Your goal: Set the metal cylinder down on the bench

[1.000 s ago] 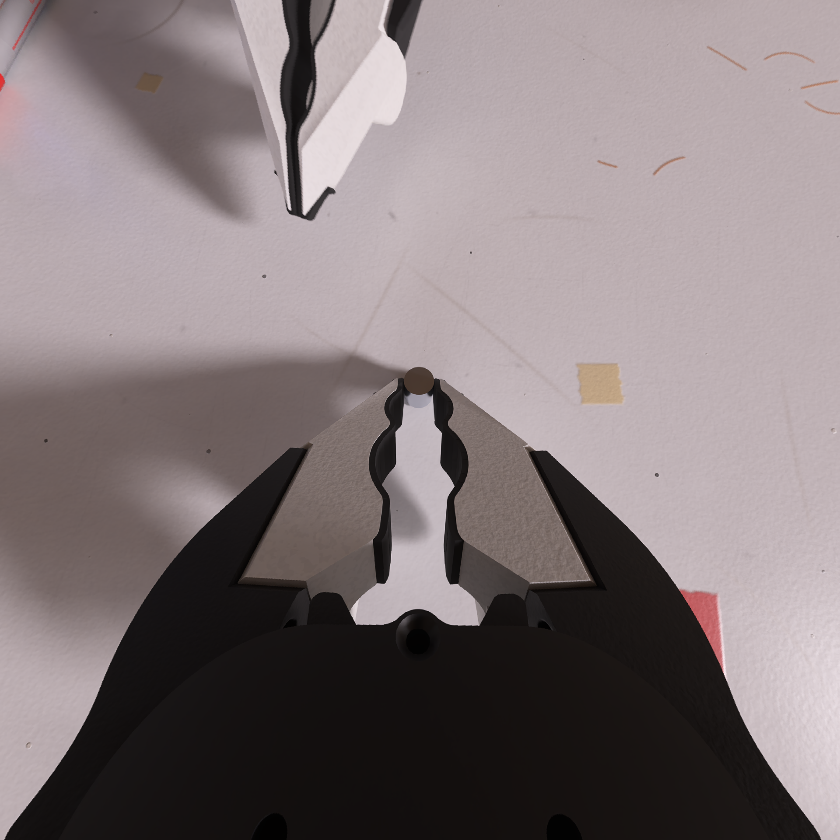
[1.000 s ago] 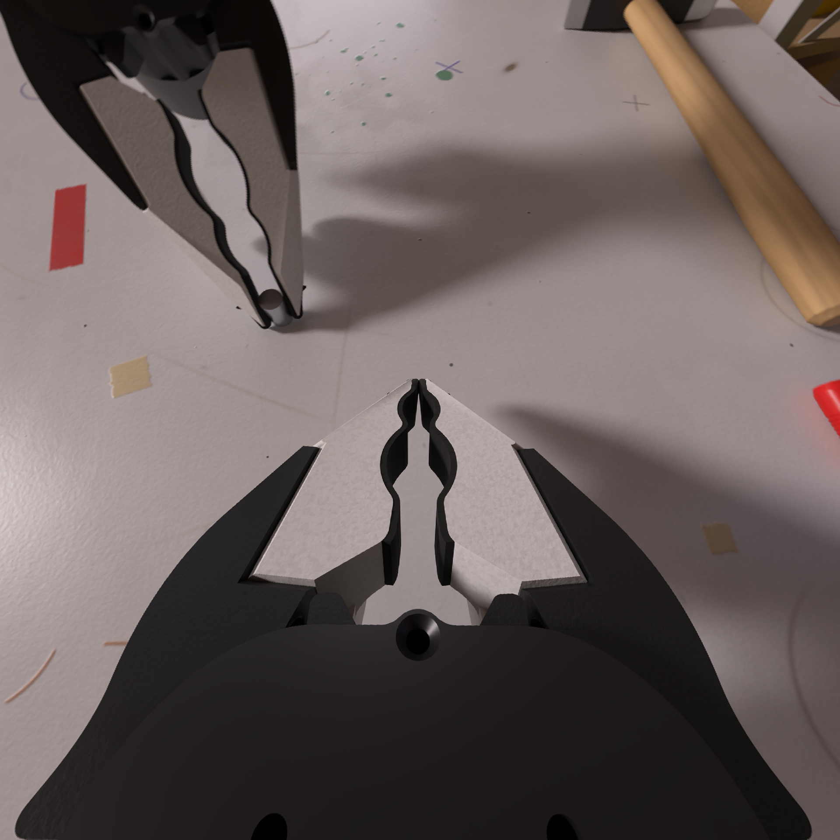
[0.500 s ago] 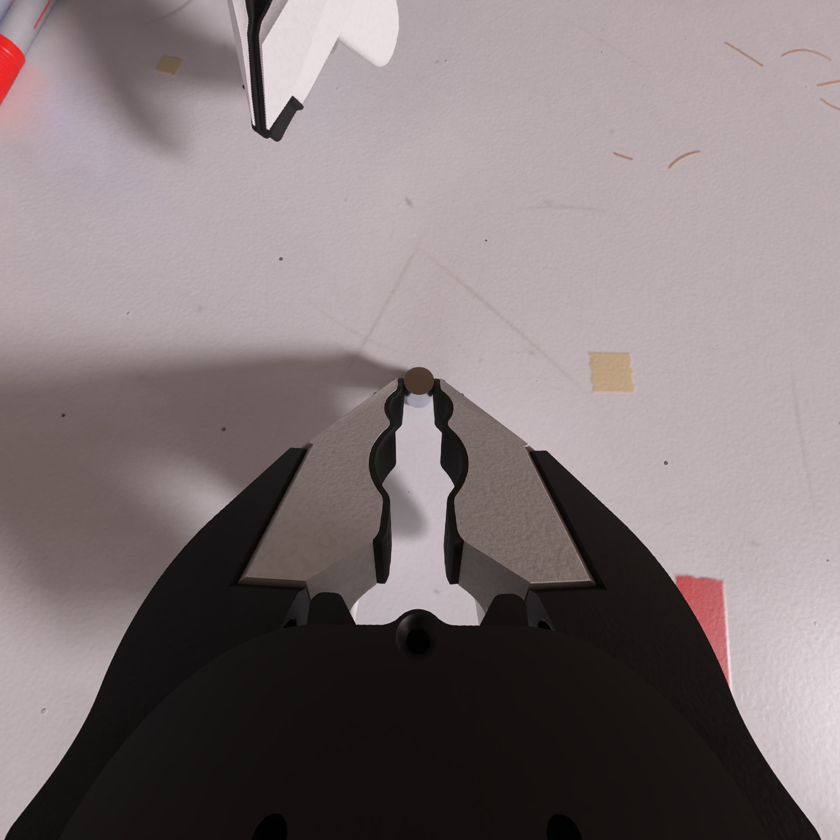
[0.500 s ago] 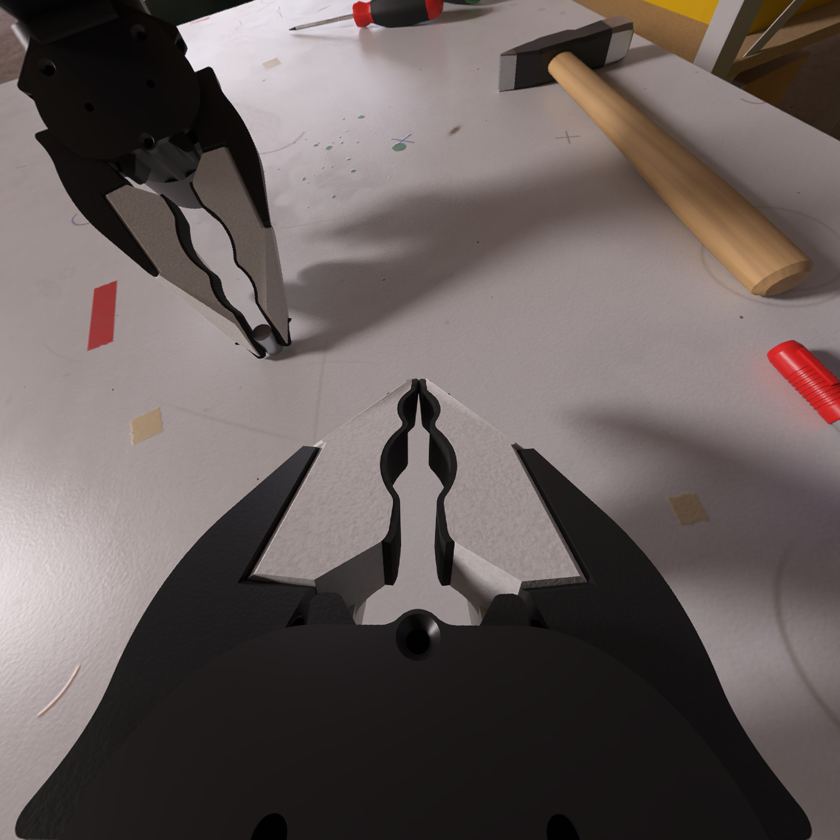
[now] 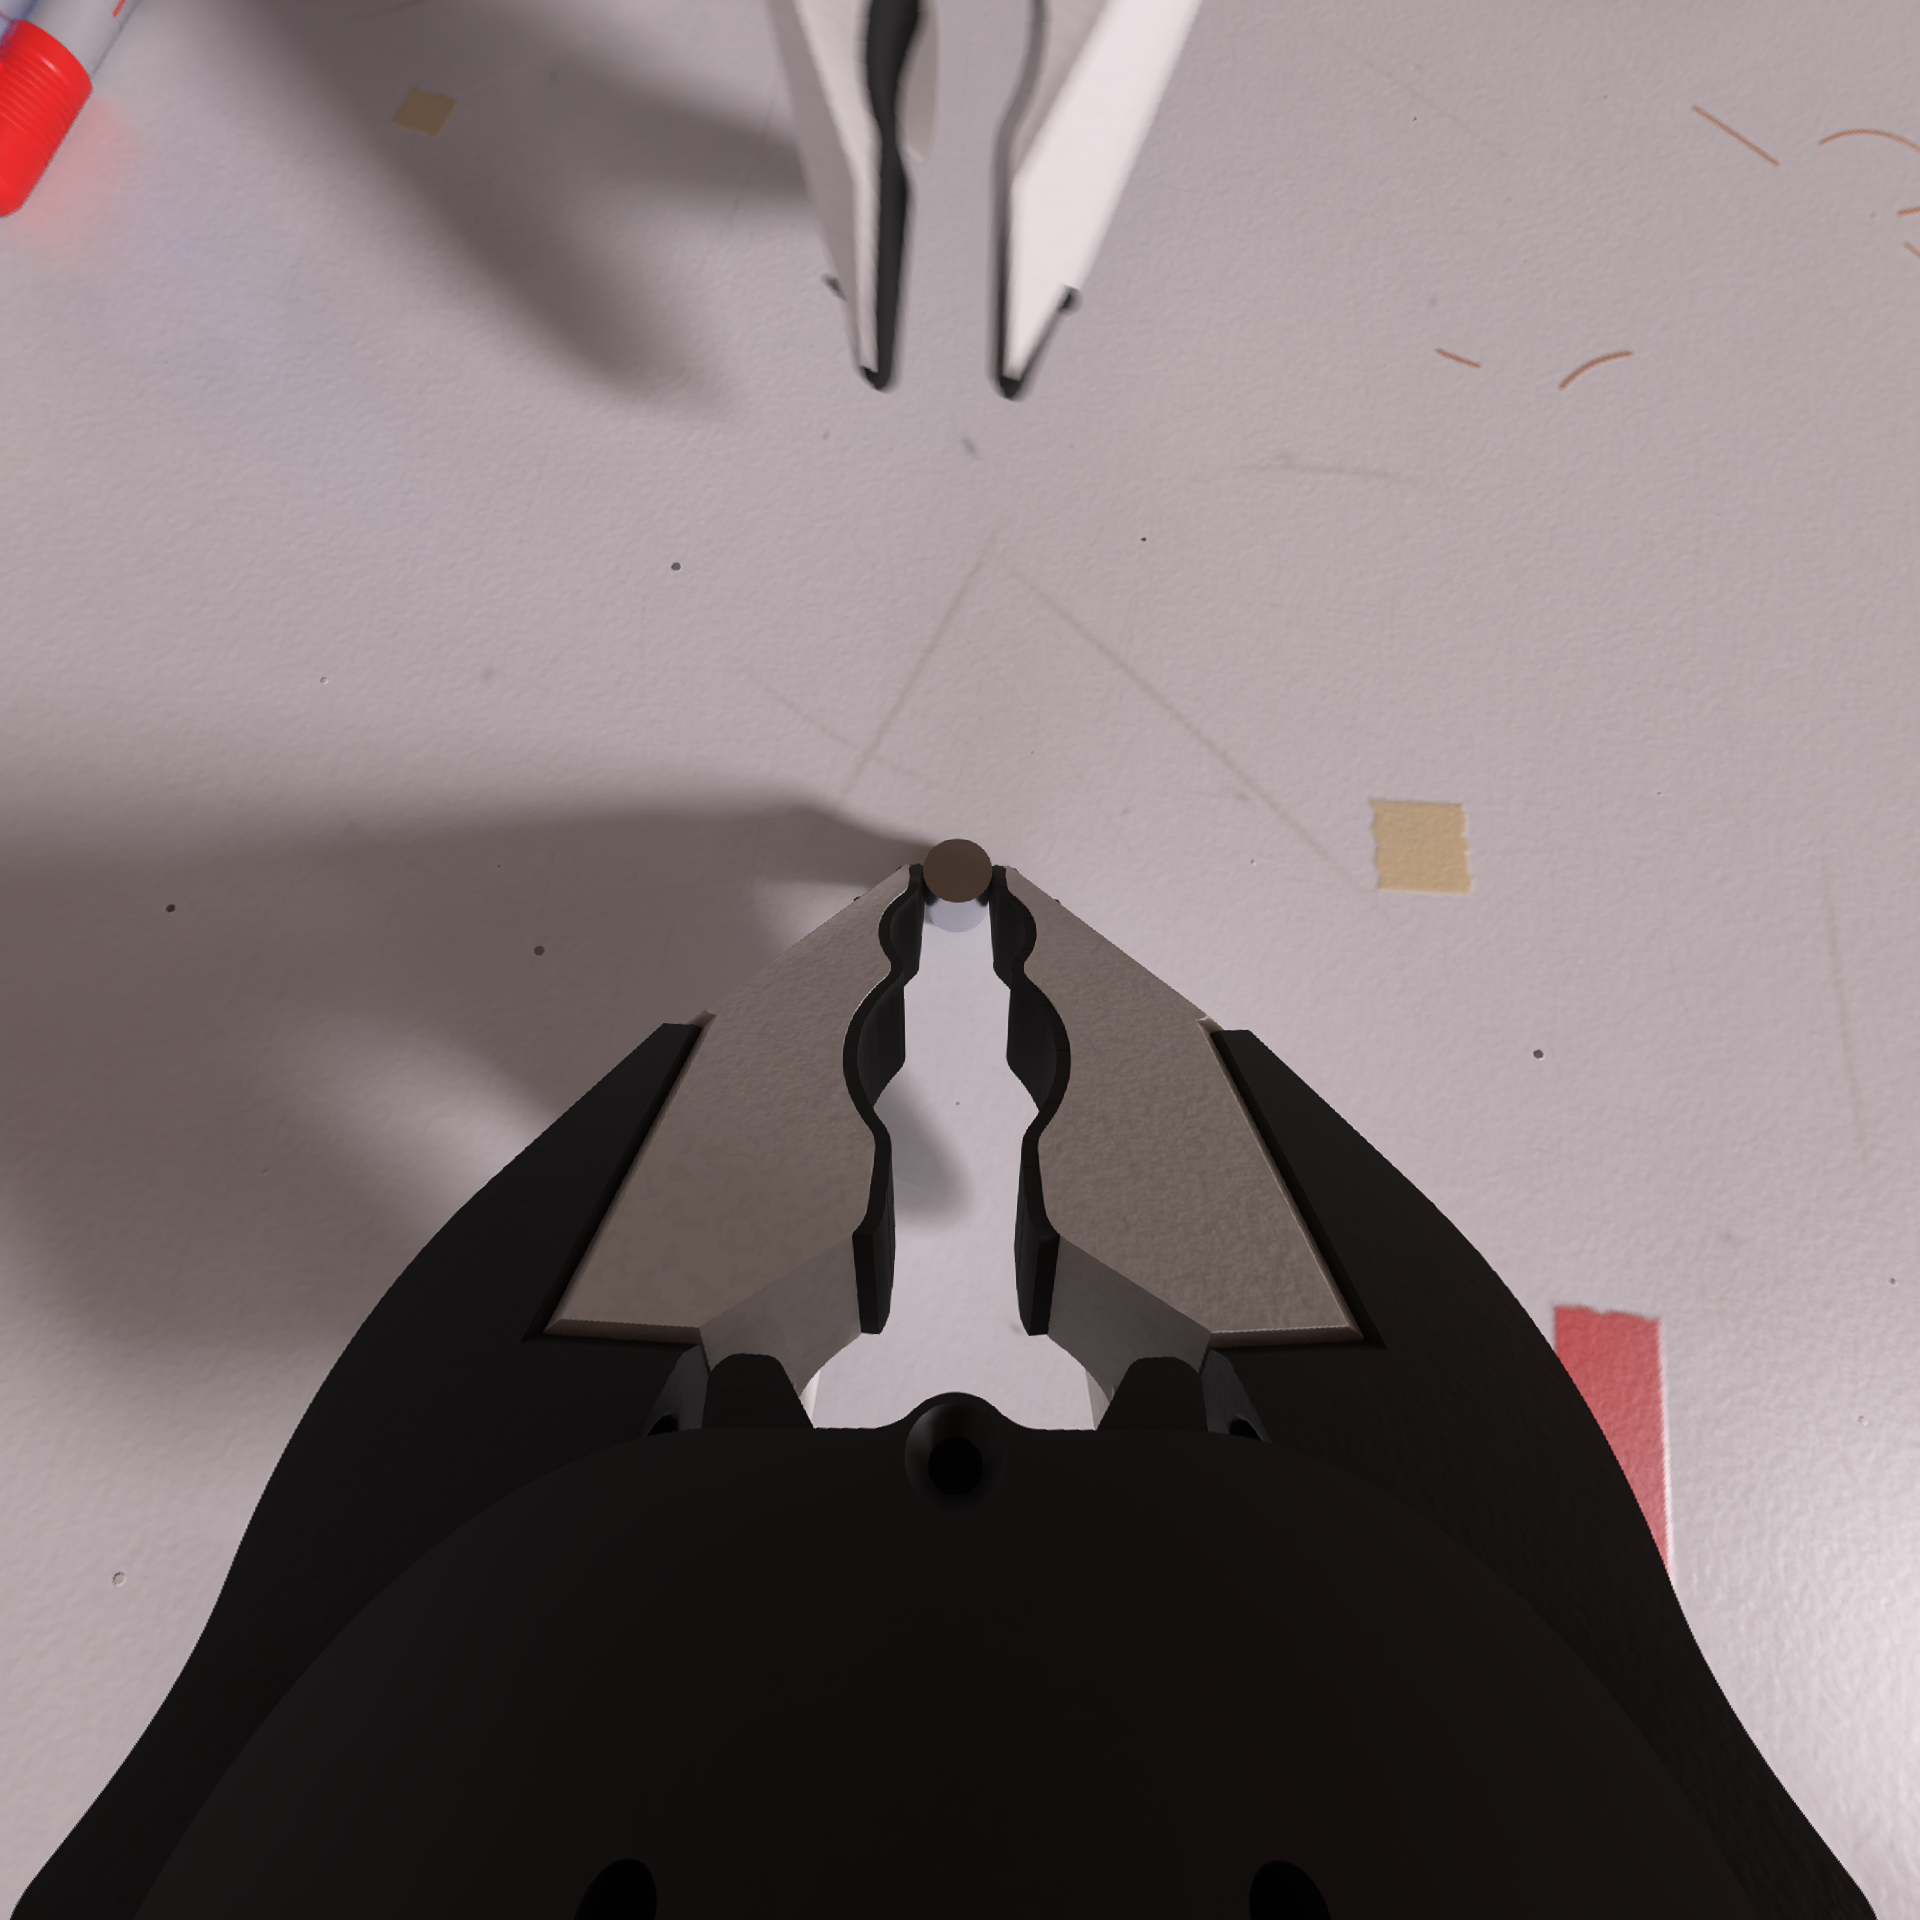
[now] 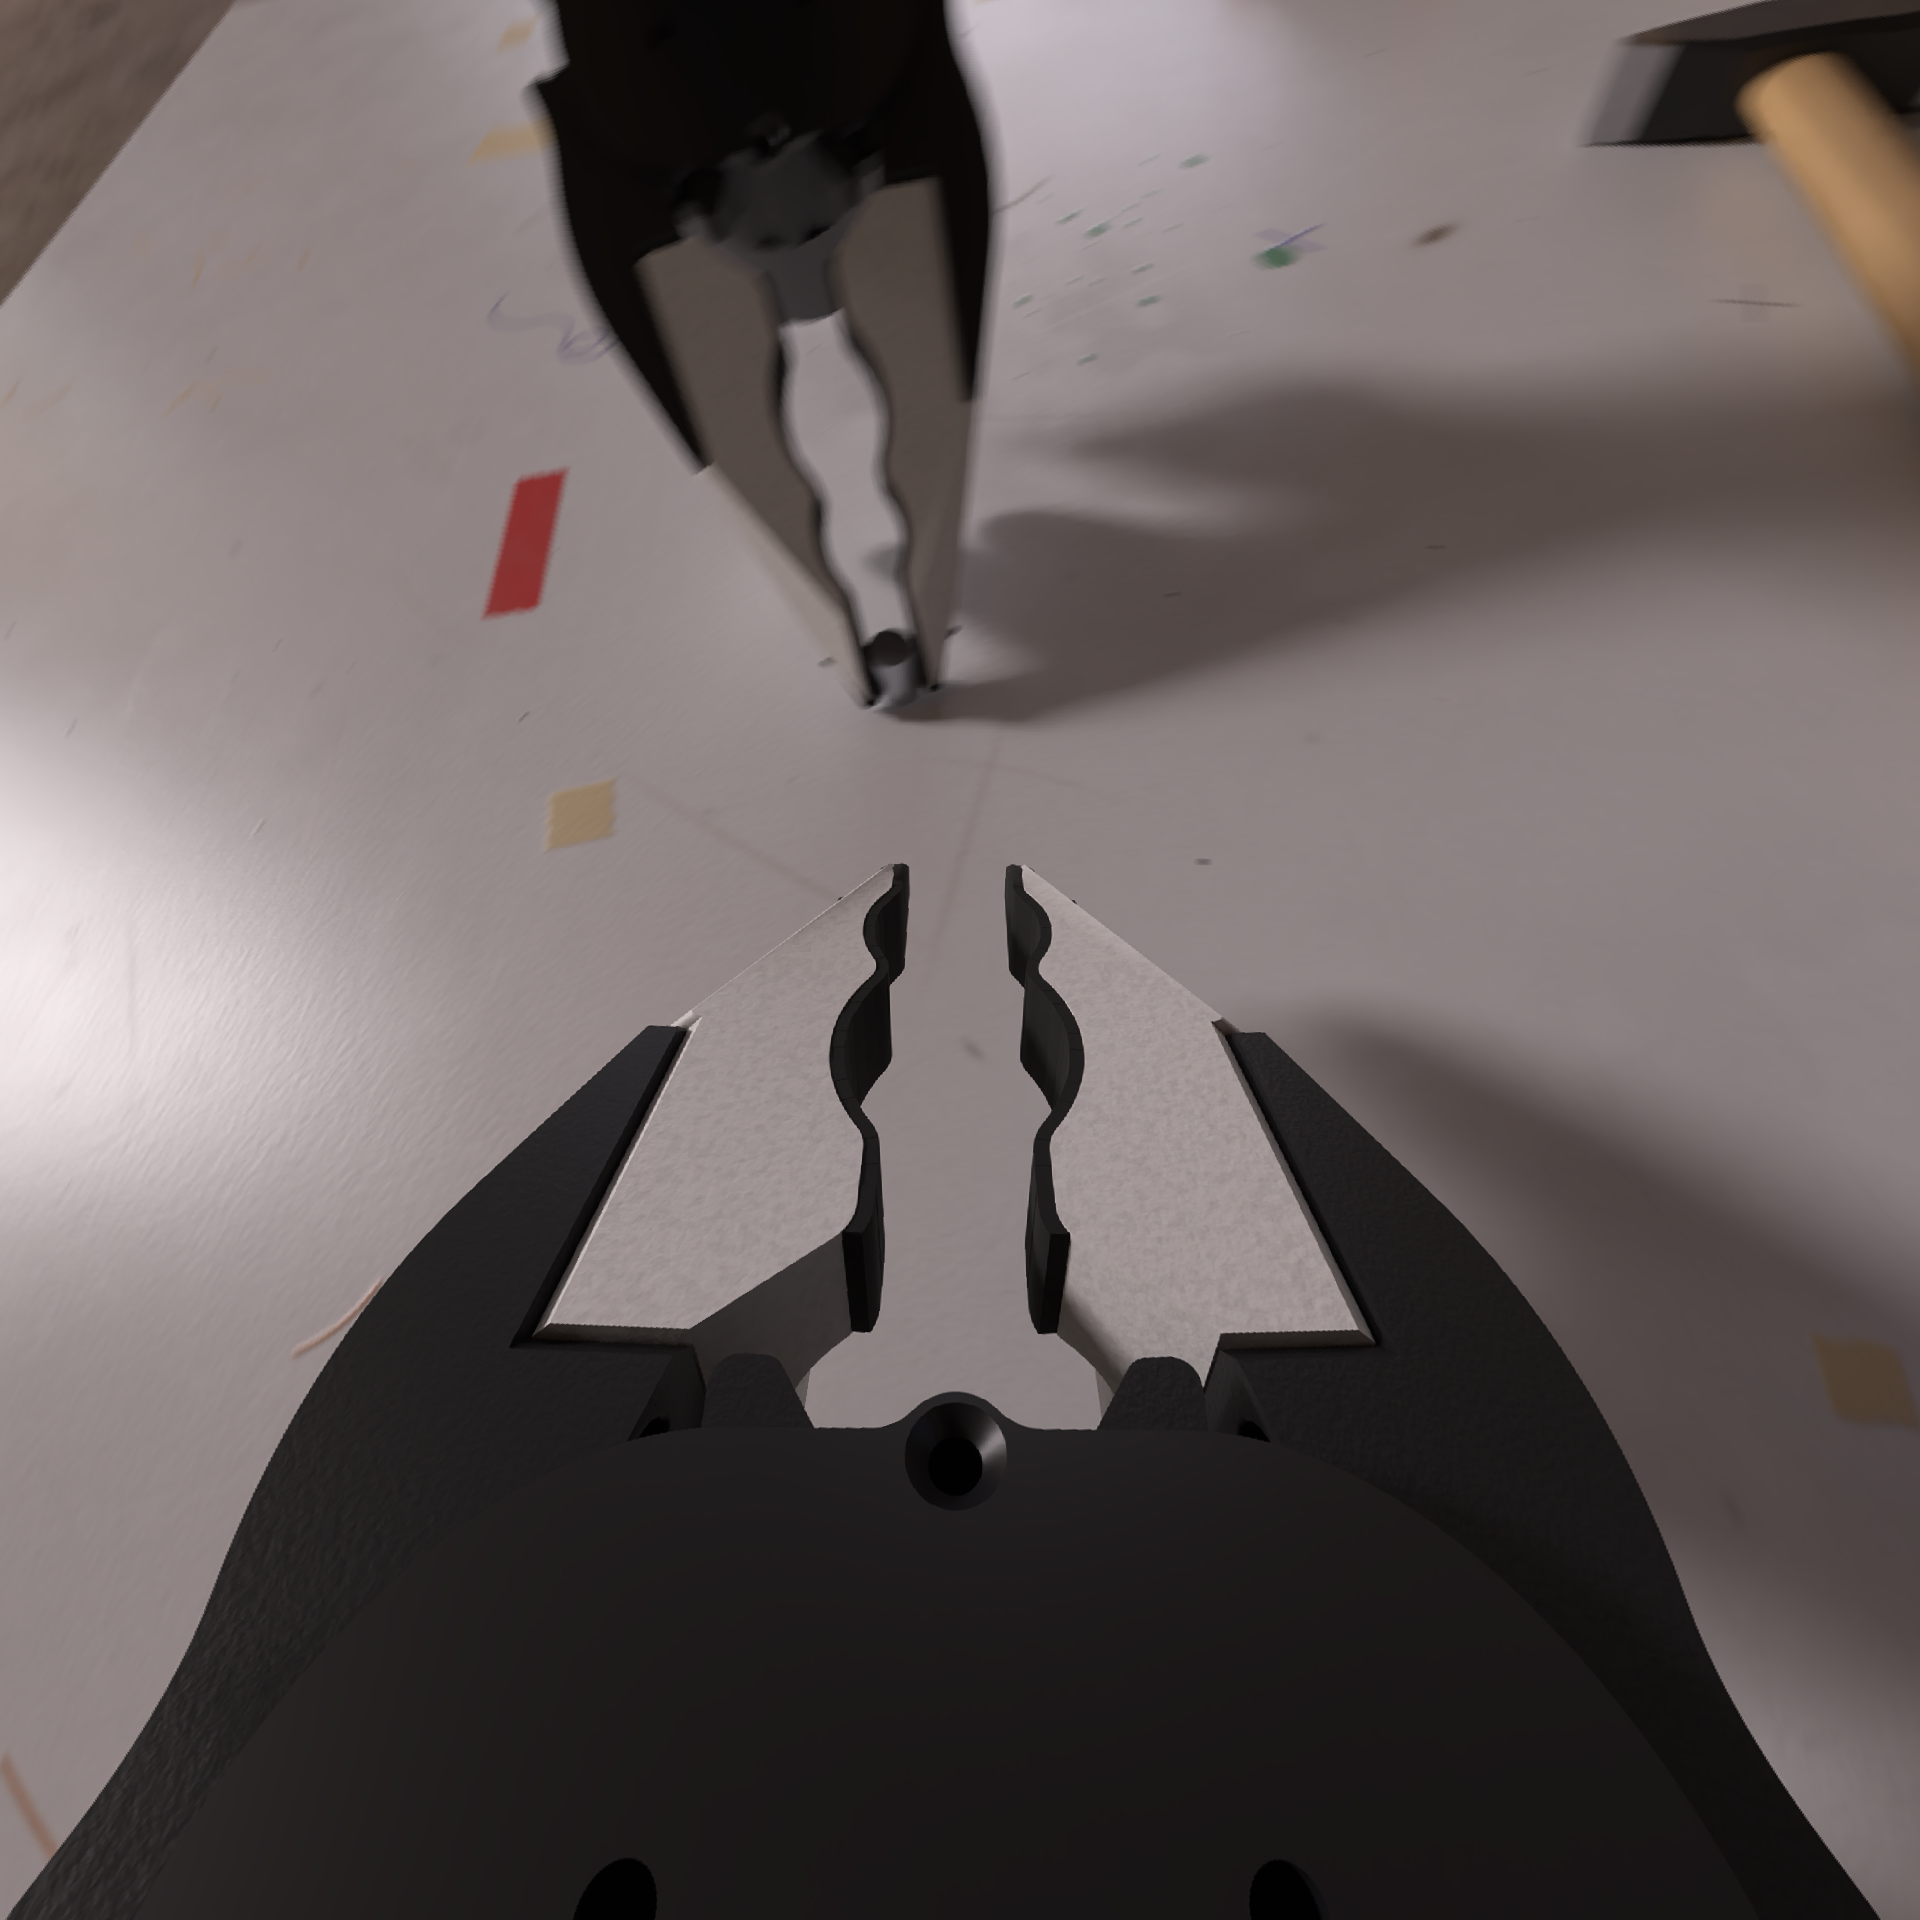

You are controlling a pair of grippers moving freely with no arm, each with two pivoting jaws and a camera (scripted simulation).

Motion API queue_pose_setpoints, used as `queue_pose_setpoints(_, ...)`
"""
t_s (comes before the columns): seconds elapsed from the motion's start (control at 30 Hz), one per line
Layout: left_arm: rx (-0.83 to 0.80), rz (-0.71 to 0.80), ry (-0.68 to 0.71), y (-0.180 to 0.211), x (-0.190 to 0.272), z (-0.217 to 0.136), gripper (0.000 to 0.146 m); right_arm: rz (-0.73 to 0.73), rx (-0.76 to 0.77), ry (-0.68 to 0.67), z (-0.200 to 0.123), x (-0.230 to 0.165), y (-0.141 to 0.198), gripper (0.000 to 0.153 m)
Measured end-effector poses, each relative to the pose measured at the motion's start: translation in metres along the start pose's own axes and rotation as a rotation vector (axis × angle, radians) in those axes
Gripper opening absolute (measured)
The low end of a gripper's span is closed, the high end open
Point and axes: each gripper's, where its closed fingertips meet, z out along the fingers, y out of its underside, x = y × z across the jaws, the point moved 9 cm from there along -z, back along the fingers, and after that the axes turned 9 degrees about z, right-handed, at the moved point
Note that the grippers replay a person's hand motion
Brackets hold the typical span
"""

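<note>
A small metal cylinder [image 5: 957, 883] stands upright between the tips of my left gripper [image 5: 957, 896], which is shut on it; its lower end is at the pale bench top [image 5: 520, 644]. In the right wrist view the same cylinder [image 6: 890, 665] shows pinched in the left gripper [image 6: 896, 681] straight ahead, down at the bench surface. My right gripper [image 6: 956, 883] is open a little and empty, hovering over the bench and facing the left one. It also shows at the top of the left wrist view [image 5: 940, 374].
A hammer [image 6: 1766, 114] with a wooden handle lies at the far right. A red-capped marker [image 5: 36, 114] lies at the upper left. Tape patches dot the bench: beige [image 5: 1420, 844], red [image 5: 1610, 1423], red [image 6: 527, 540].
My right gripper has opened from shut and swung round to face the left gripper head-on, closer to it. The left gripper stays shut on the cylinder, barely moved.
</note>
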Motion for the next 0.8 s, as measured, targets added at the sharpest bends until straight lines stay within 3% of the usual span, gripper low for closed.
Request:
queue_pose_setpoints(0.13,0.004,-0.01,0.013,0.001,-0.002,-0.001,0.012,-0.15,-0.096,-0.042,0.012,-0.021,0.004,0.021)
queue_pose_setpoints(0.33,0.007,-0.013,0.014,0.002,-0.002,-0.001,0.012,-0.215,-0.21,-0.044,0.029,-0.032,0.011,0.03)
queue_pose_setpoints(0.57,0.001,-0.013,0.006,0.002,-0.003,-0.001,0.012,-0.182,-0.203,0.019,0.028,-0.025,0.01,0.032)
queue_pose_setpoints(0.8,-0.005,-0.023,0.0,0.002,-0.004,-0.003,0.018,-0.038,-0.076,0.056,0.014,-0.005,0.003,0.032)
